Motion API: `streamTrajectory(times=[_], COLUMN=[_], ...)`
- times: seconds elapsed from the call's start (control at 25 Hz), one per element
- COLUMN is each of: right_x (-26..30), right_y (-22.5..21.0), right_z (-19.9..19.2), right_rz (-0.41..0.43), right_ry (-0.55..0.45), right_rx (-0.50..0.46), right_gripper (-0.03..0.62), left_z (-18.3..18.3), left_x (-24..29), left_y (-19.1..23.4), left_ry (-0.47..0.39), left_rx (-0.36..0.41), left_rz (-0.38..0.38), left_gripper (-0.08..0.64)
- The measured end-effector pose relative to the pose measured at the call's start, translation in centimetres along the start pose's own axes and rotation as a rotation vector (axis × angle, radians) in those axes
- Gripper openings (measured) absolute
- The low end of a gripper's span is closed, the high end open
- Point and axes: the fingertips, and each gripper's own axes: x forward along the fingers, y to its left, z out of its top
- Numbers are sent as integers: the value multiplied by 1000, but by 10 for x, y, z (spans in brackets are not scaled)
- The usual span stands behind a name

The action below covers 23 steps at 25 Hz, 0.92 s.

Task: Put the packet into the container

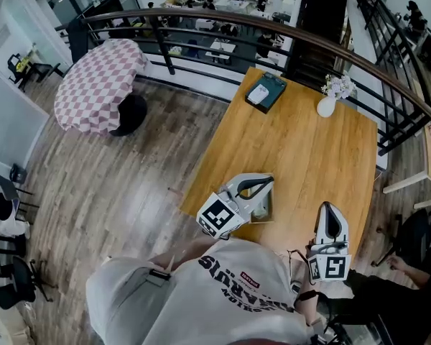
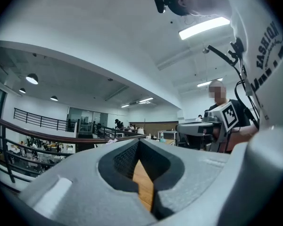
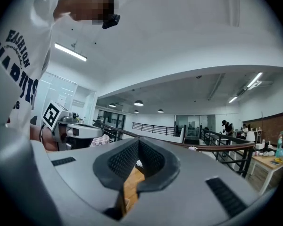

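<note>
- The grey left gripper (image 1: pixel 262 185) hangs low over the near edge of the light wooden table (image 1: pixel 309 149) and points away and rightward, its jaws clenched on nothing.
- The grey right gripper (image 1: pixel 330 209) points straight away, its jaws pressed together and empty.
- The small white packet (image 1: pixel 257 94) lies on the dark green rectangular container (image 1: pixel 274 85) at the table's far corner, well apart from both grippers.

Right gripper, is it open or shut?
Shut. On the right gripper, the fingers meet at their tips with nothing between; only the table shows behind them.
</note>
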Motion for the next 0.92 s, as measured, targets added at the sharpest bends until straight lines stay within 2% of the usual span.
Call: streamTrajectory(times=[0.16,0.72,0.92], right_x=[1,3,-9], right_y=[-1,-3,-13], right_z=[-2,-9,-13], right_rz=[-3,17,10], right_ry=[16,39,50], right_rx=[-5,-25,-26], right_gripper=[6,6,6], left_z=[2,-12,-17], left_x=[-2,-5,6], left_y=[1,0,-15], left_ry=[-12,35,44], left_rx=[-8,-25,-29], left_rz=[6,46,25], left_gripper=[2,2,2])
